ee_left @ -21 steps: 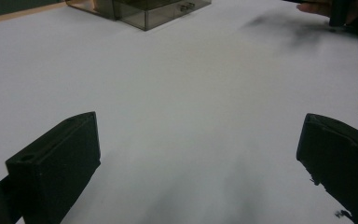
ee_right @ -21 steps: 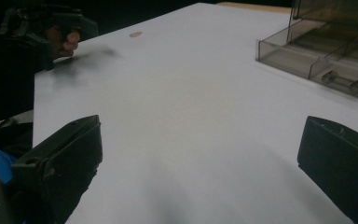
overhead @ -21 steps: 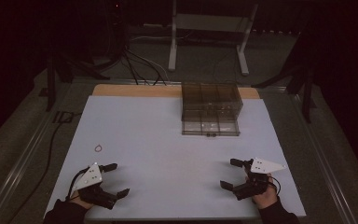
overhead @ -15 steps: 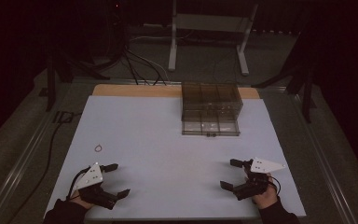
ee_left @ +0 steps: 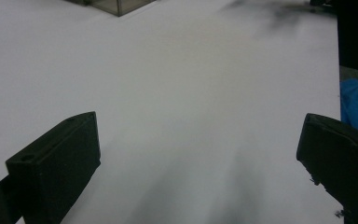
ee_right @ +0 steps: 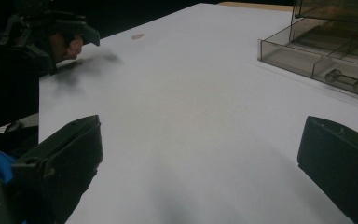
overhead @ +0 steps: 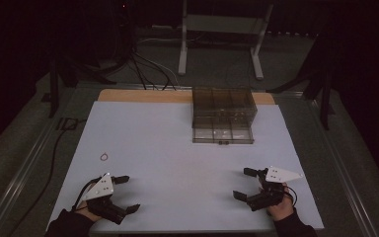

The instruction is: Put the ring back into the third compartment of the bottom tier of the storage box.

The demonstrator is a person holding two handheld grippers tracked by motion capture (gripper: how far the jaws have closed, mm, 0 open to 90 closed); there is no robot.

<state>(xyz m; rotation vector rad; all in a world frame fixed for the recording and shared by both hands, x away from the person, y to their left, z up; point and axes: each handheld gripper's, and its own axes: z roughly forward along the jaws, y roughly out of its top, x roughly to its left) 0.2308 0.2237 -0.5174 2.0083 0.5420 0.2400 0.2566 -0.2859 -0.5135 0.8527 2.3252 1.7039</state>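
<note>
Small ring [overhead: 104, 157] lying on white tabletop [overhead: 177, 148], near and beyond left gripper [overhead: 127, 193], jaws apart and empty; right gripper [overhead: 245, 183], jaws apart, well clear; drawer box [overhead: 223, 116] at far edge

- The white table [overhead: 177, 148] lay bare across its middle, with wide free room between the left gripper [overhead: 127, 193] and the right gripper [overhead: 242, 183].
- A drawer box [overhead: 223, 114] stood at the far edge, right of centre, its bottom drawer [overhead: 222, 134] pulled out toward the person.
- A small ring [overhead: 104, 157] lay flat just ahead of the left gripper, low and well apart from the box.
</note>
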